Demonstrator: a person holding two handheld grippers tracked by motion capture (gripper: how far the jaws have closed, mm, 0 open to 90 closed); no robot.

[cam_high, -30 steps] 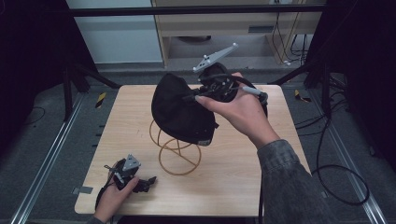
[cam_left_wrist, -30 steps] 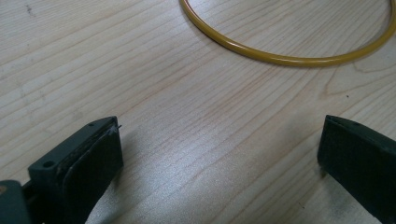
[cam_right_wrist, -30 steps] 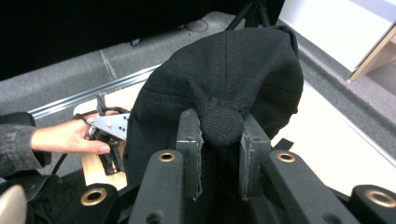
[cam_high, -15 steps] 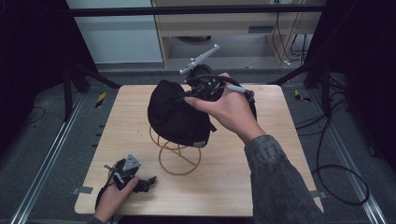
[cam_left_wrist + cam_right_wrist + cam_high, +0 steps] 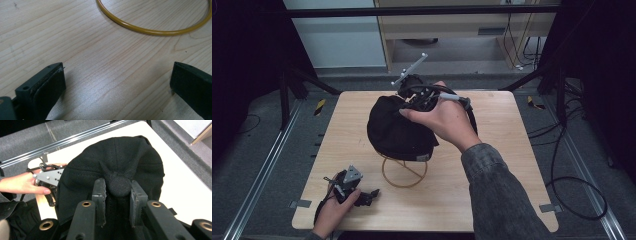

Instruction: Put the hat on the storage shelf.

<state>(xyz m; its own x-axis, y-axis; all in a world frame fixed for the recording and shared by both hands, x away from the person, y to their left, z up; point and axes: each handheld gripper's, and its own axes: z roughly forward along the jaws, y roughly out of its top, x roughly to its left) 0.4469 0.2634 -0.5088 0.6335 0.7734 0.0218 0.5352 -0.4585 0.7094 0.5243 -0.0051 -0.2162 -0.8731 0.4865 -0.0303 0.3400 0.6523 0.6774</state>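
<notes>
A black cap (image 5: 394, 130) hangs over a yellow wire stand (image 5: 404, 172) at the middle of the table, its lower edge just above the stand's ring. My right gripper (image 5: 419, 97) holds it from above; in the right gripper view the jaws (image 5: 118, 184) are shut on the cap's top button (image 5: 120, 188), with the crown (image 5: 112, 157) spreading out beyond. My left gripper (image 5: 369, 194) rests on the table at the front left, open. Between its jaws (image 5: 117, 82) is bare wood, and the stand's yellow base ring (image 5: 150, 31) lies just ahead.
The wooden table (image 5: 512, 165) has open surface to the right and at the back left. Metal rails run along the floor on both sides. A cable trails from the right gripper past the cap. The person's left hand (image 5: 22, 183) shows beyond the cap.
The right gripper has carried the cap left and lower, closer onto the wire stand. The left gripper has stayed where it was.
</notes>
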